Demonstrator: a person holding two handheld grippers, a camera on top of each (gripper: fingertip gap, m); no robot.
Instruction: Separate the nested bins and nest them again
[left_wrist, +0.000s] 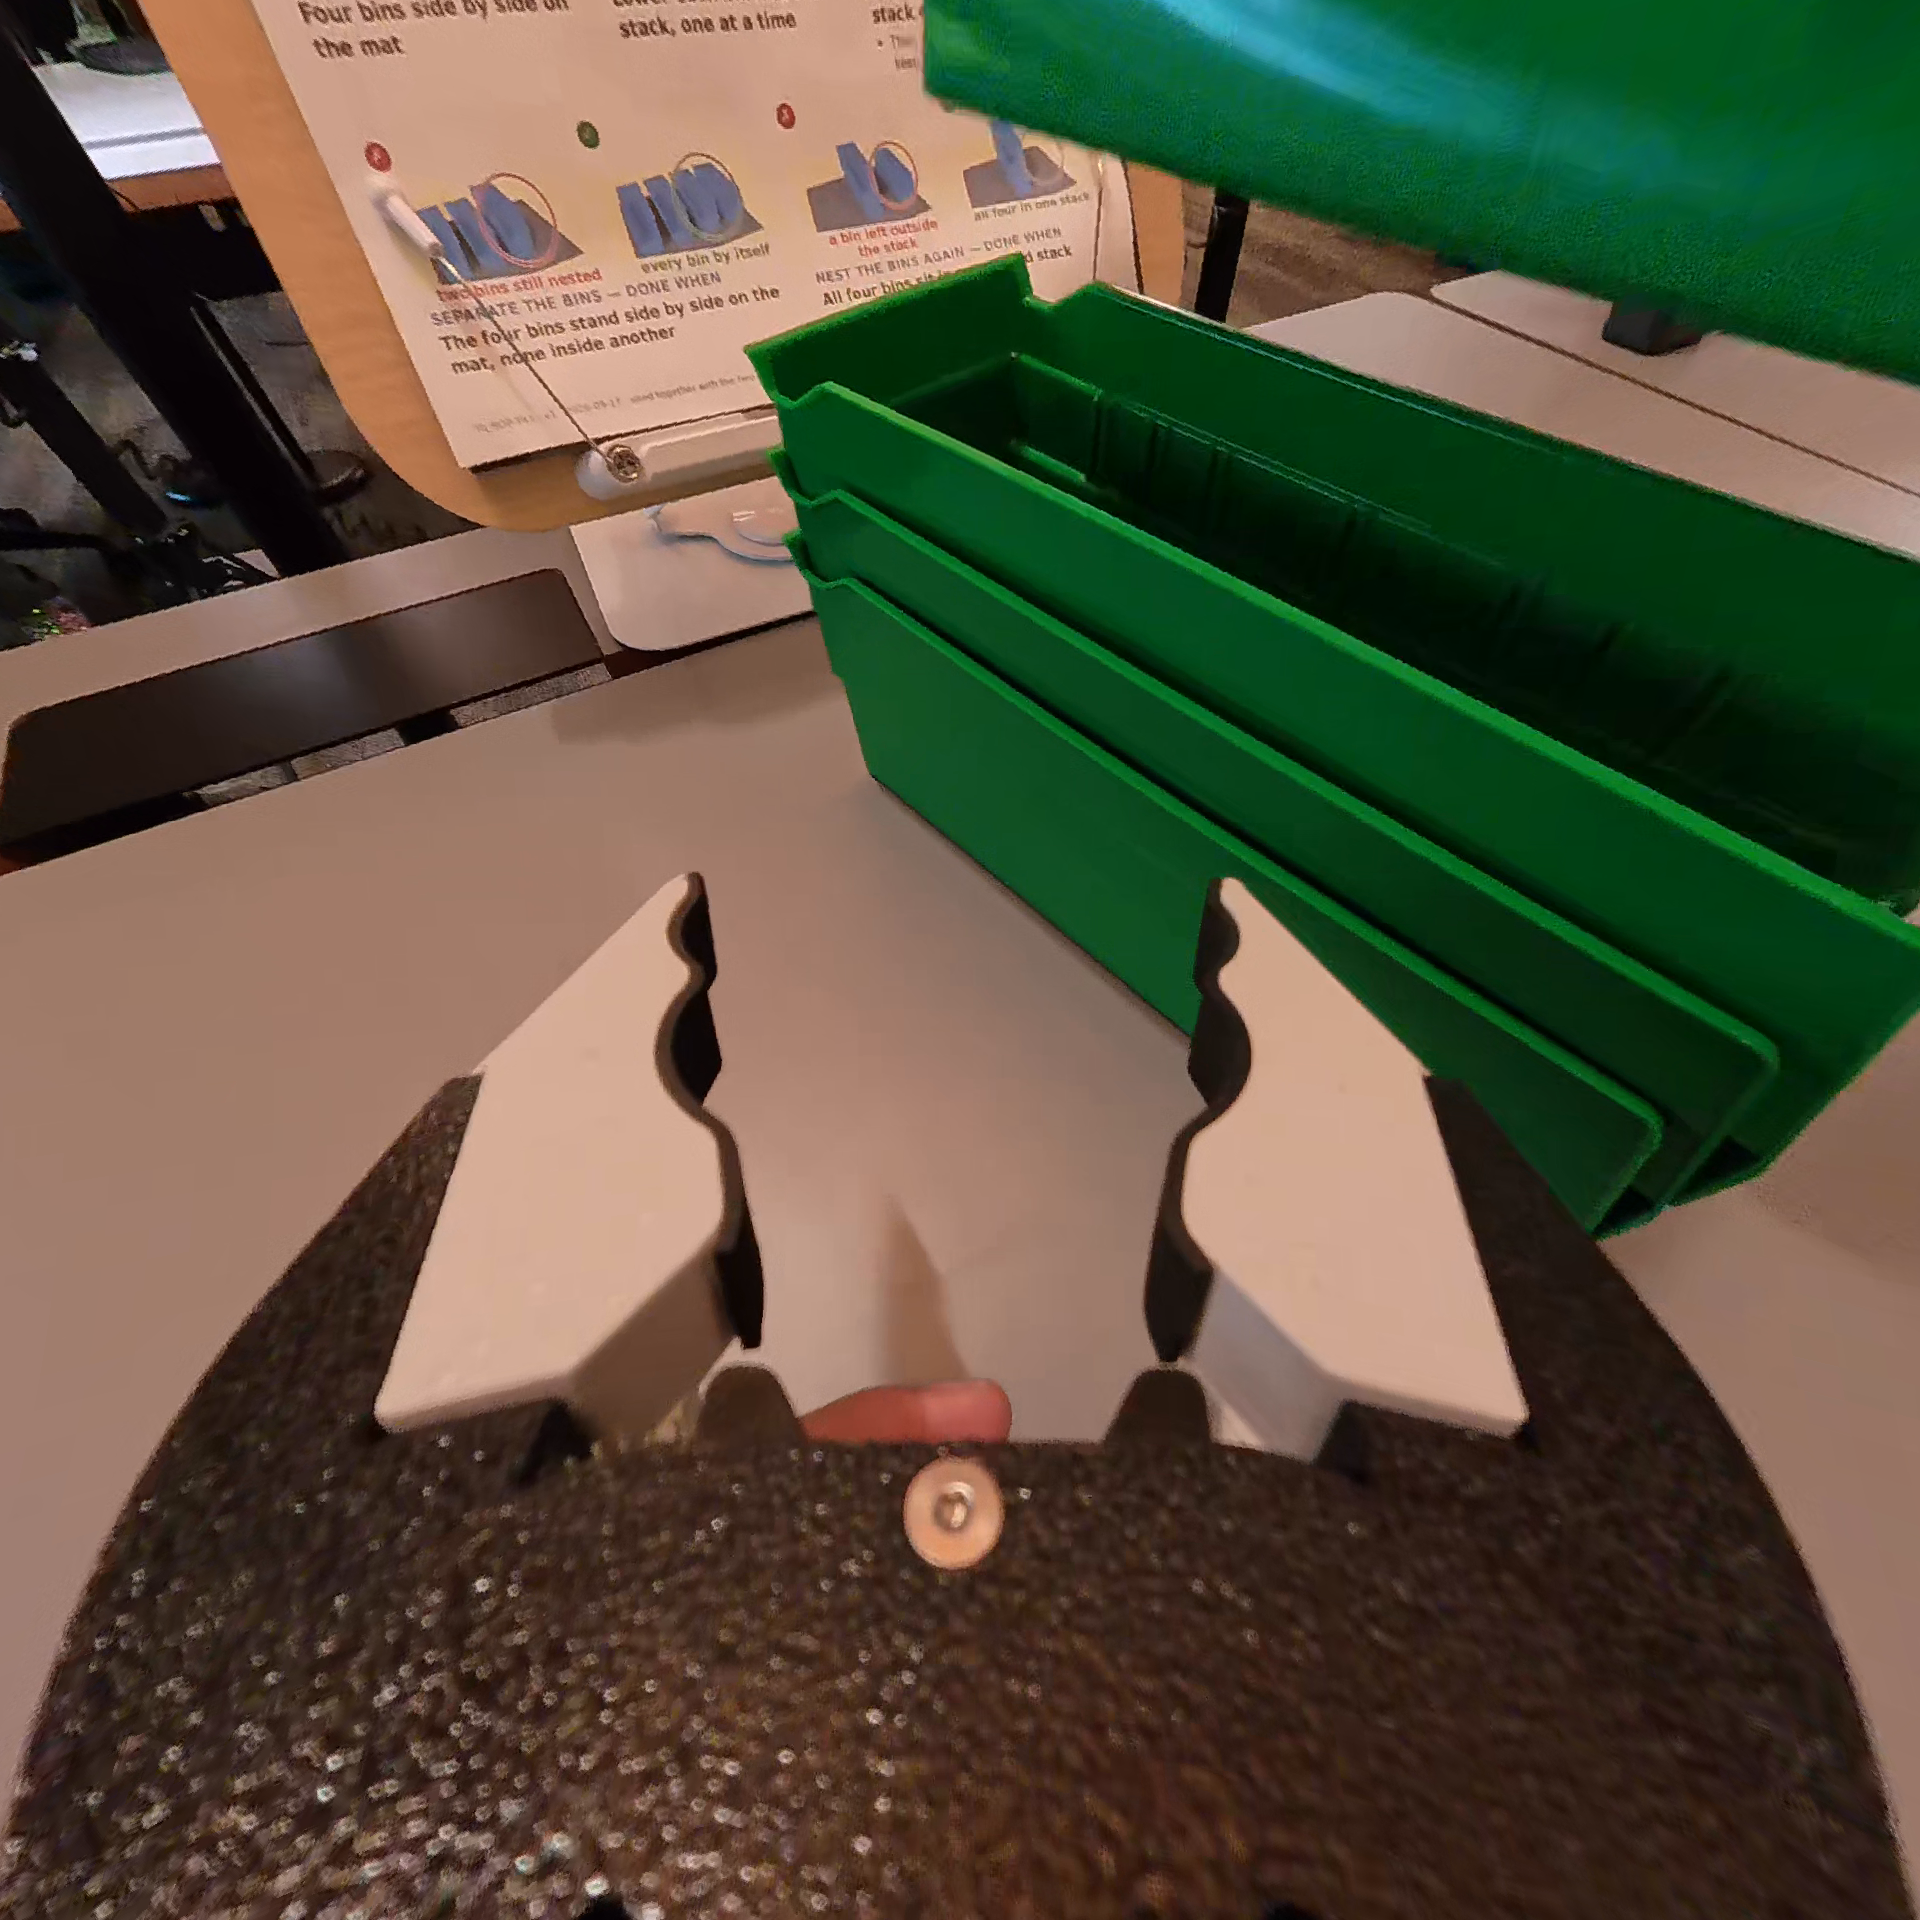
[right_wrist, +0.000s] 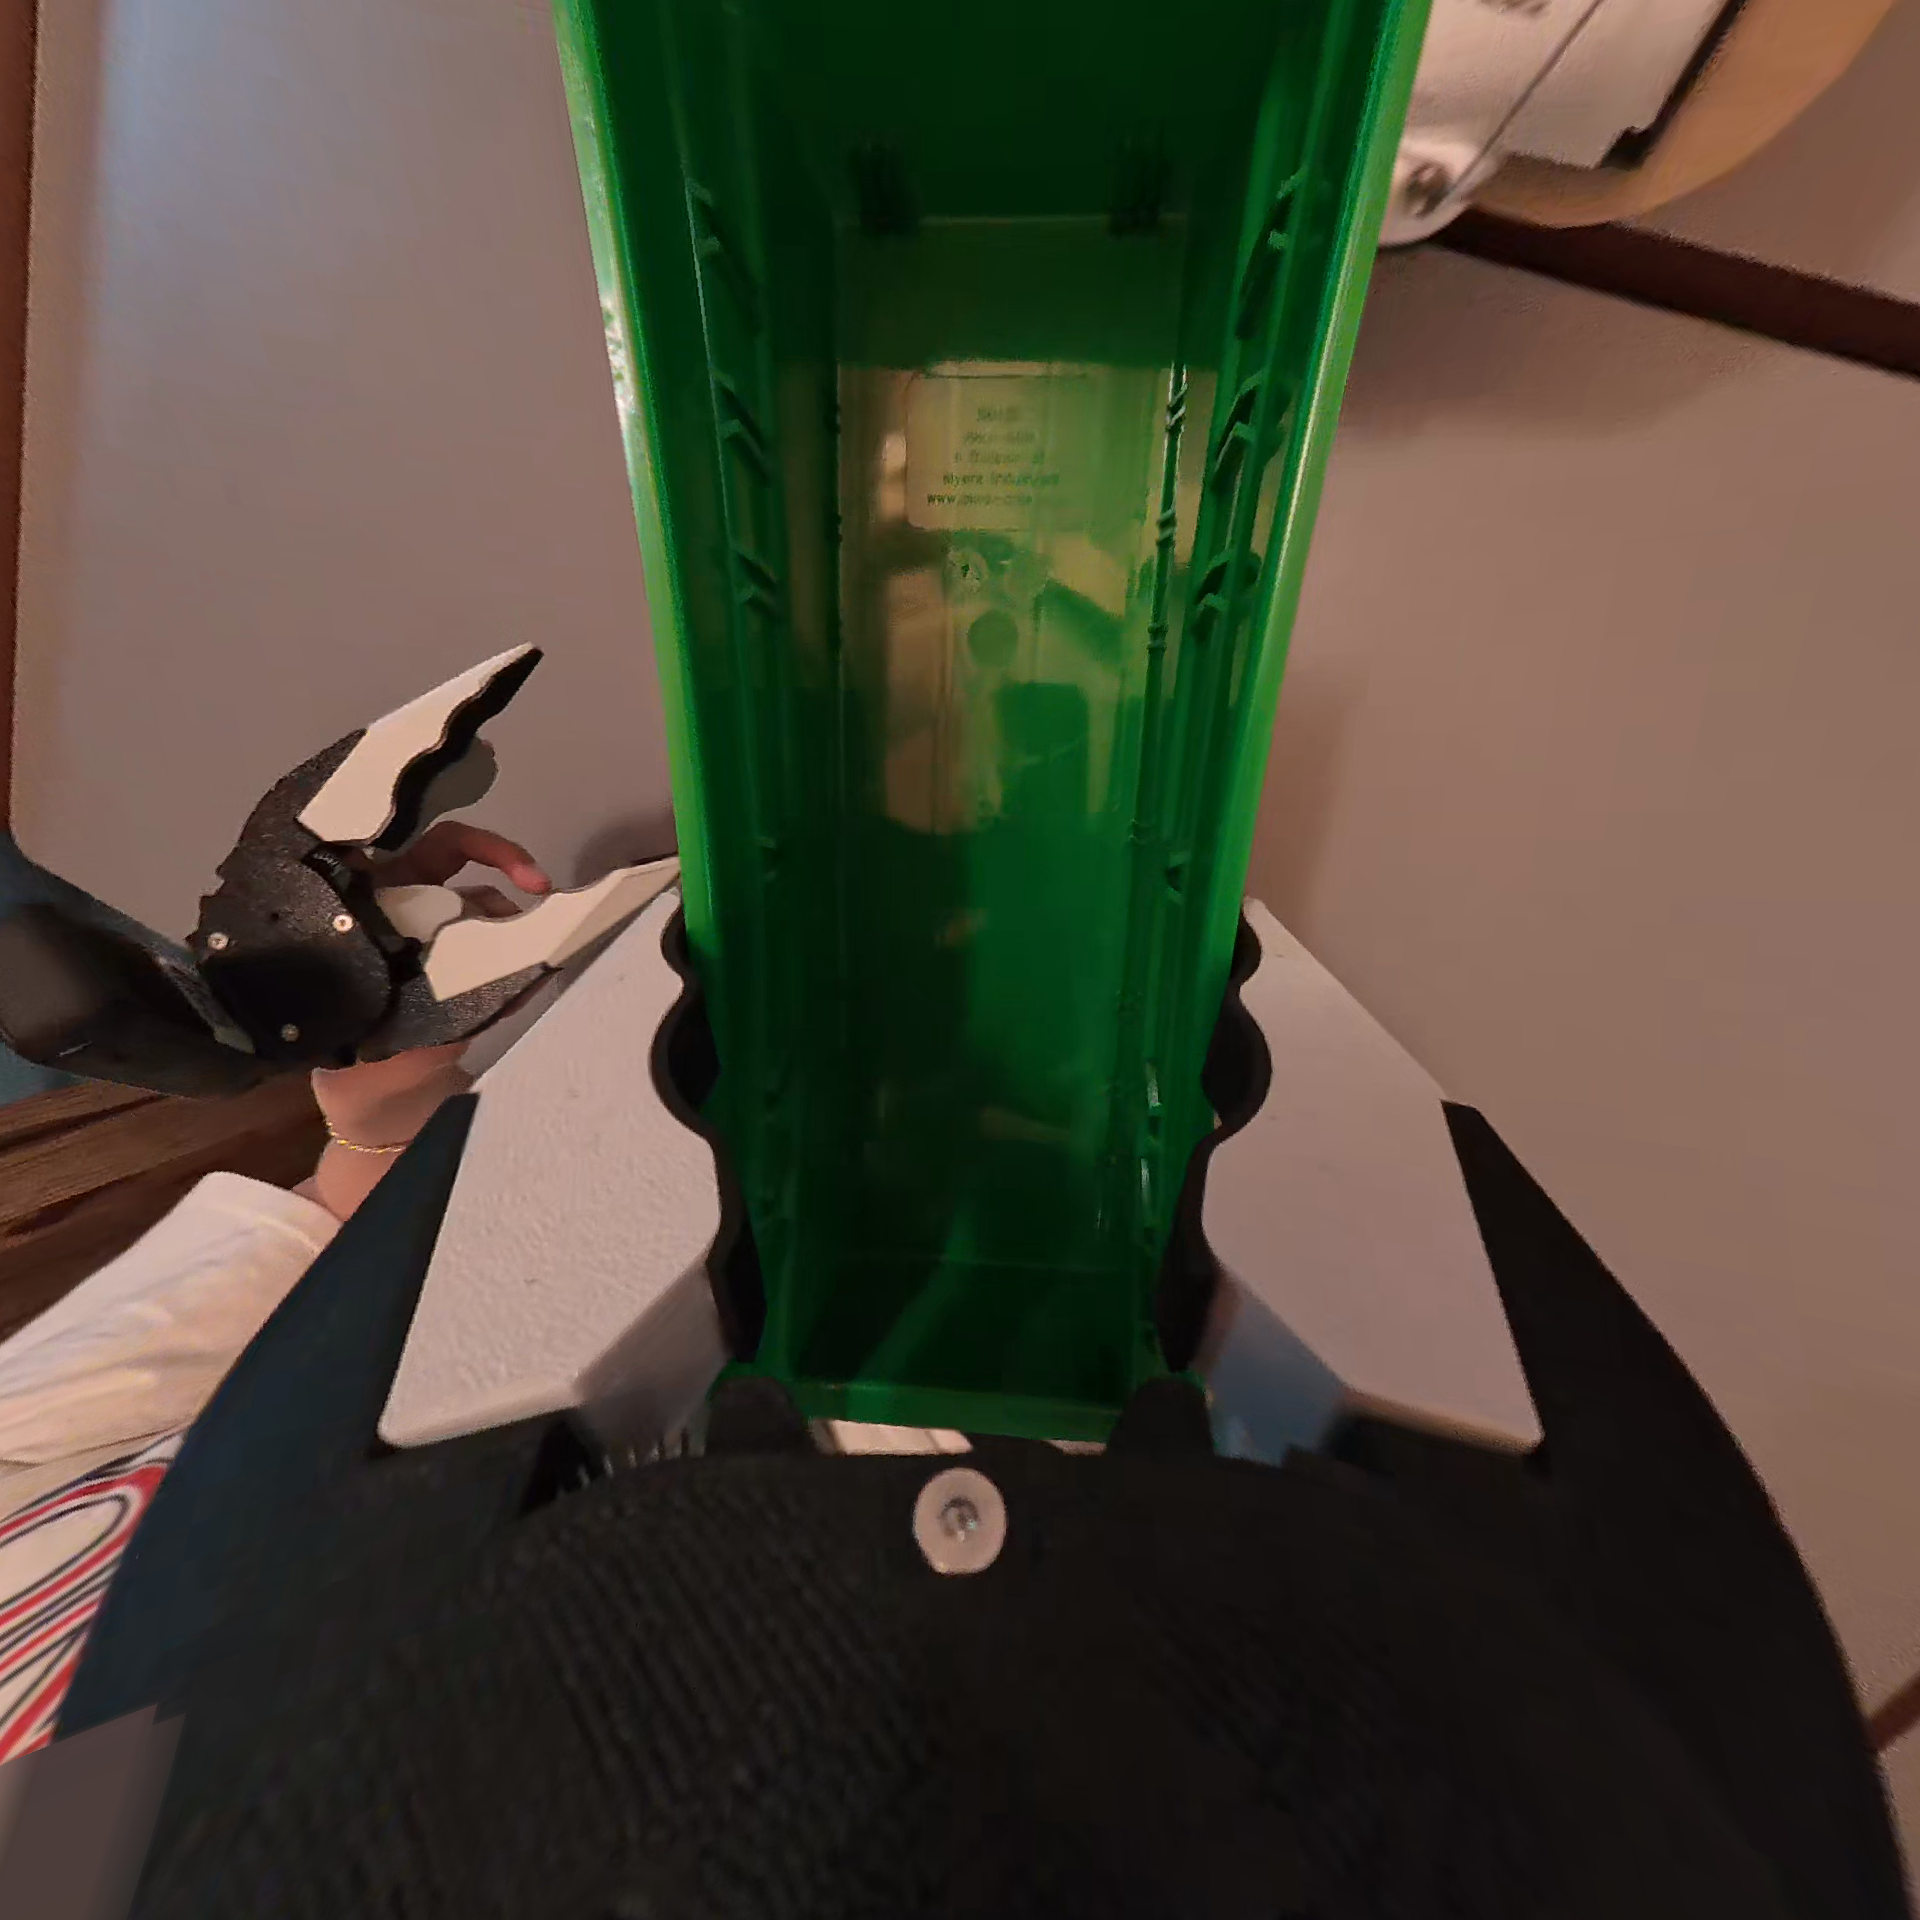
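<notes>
Right gripper (right_wrist: 961, 1143) is clamped on one green bin (right_wrist: 997, 727), fingers pressed on its two long outer walls near one end; bin runs away from the camera, open side toward the lens, pale label on its floor. In the left wrist view that lifted bin (left_wrist: 1455, 135) sits top right, blurred, in the air above the stack (left_wrist: 1351, 665). Stack stands on the grey table (left_wrist: 312, 1039), right of centre: nested green bins, stepped rims showing along the near side, three clear and maybe a fourth edge at the far side; can't tell the exact count. Top one's inside is visible, ribbed along the wall. Left gripper (left_wrist: 956, 1122) is spread wide with nothing between the fingers, over bare table just left of the stack's near end, right fingertip overlapping the lowest bin's wall in view; touching or not, can't tell. A fingertip (left_wrist: 914, 1408) of the person shows under its body. From the right wrist view the left gripper (right_wrist: 582, 810) is left of the lifted bin, jaws apart, hand (right_wrist: 457, 873) behind it, sleeve (right_wrist: 145, 1309) below. Far left on the table: wooden board (left_wrist: 343, 343) with a printed instruction sheet (left_wrist: 644, 208), white stand (left_wrist: 686, 582) under it, dark mat (left_wrist: 291, 686) to the left.
</notes>
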